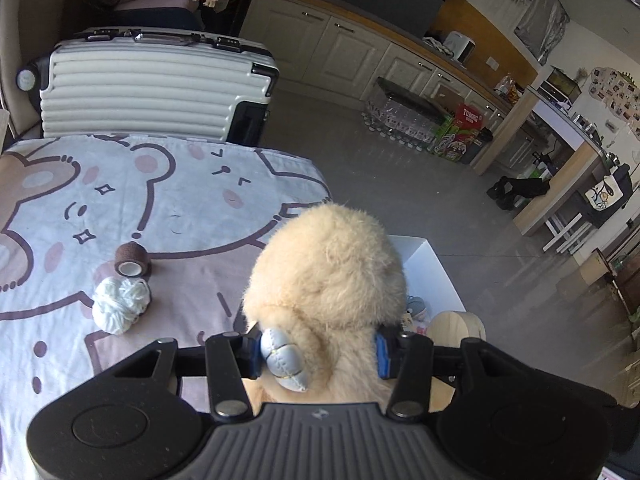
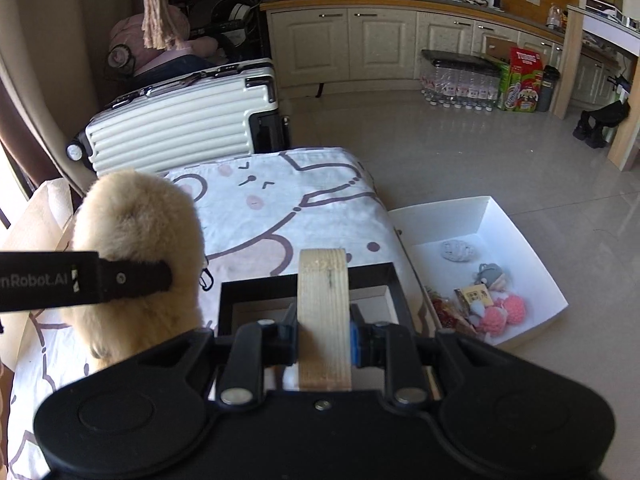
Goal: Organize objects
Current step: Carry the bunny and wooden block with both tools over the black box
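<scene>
Clamping the cream plush toy point(image 1: 324, 280) between both fingers, the left gripper point(image 1: 318, 354) held it above the table edge, its blue pads pressed into the fur and a grey stitched paw point(image 1: 284, 360) beside the left finger. The right gripper point(image 2: 324, 344) was closed on a pale wooden block point(image 2: 324, 312) — upright, over a black open frame point(image 2: 310, 280). On the bear-print tablecloth point(image 1: 168, 200) a brown tape roll point(image 1: 130, 260) lay just beside a white yarn ball point(image 1: 120, 306). A white box point(image 2: 500, 220) sat on the floor beside the table, holding pink pompoms point(image 2: 504, 312) and small trinkets. A white suitcase point(image 2: 180, 120) stood behind the table.
</scene>
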